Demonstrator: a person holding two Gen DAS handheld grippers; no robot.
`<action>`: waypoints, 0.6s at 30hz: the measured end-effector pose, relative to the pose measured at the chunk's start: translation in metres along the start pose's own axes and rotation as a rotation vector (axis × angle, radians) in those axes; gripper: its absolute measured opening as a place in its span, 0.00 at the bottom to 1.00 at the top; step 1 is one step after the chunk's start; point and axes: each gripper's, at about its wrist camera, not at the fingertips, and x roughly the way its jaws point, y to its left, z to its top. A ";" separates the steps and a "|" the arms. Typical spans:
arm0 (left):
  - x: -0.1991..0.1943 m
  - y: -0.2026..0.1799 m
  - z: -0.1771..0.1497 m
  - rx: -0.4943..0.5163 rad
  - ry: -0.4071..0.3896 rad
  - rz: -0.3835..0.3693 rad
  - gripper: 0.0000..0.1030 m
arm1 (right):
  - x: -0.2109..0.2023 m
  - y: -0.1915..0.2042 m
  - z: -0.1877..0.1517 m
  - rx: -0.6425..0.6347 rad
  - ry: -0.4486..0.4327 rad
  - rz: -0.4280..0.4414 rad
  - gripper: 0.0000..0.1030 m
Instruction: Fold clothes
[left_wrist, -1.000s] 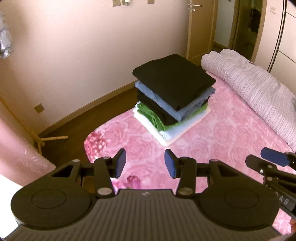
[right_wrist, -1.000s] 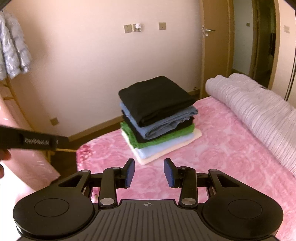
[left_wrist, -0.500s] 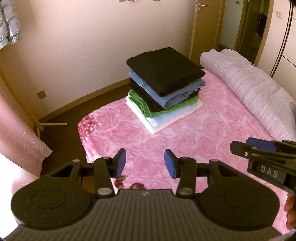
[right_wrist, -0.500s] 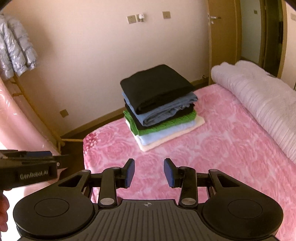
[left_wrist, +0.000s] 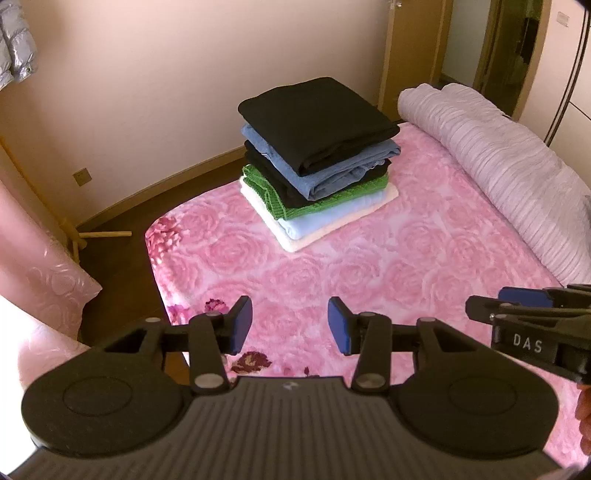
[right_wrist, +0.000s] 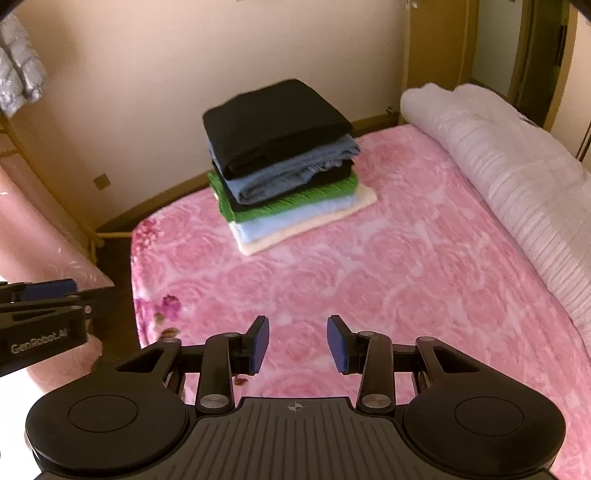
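A stack of folded clothes sits near the far corner of the pink rose bedspread: black on top, then blue, black, green, light blue and cream. It also shows in the right wrist view. My left gripper is open and empty, held above the near part of the bed, well short of the stack. My right gripper is open and empty too, also short of the stack. Each gripper shows at the edge of the other's view.
A rolled striped lilac duvet lies along the right side of the bed. The bed's left edge drops to dark floor. A pink cushioned piece stands at left. A wall and a wooden door are behind the stack.
Both grippers have drawn back and up from the stack, so more bedspread shows in front of it. The stack has not moved. Both stay open.
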 end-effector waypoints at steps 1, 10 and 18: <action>0.002 -0.001 0.000 -0.002 0.003 0.003 0.40 | 0.002 -0.002 0.001 -0.001 0.007 -0.002 0.38; 0.019 -0.015 0.006 -0.010 0.034 -0.002 0.40 | 0.016 -0.010 0.010 -0.019 0.031 0.007 0.38; 0.038 -0.021 0.016 -0.023 0.058 0.001 0.39 | 0.033 -0.018 0.023 -0.032 0.054 0.009 0.38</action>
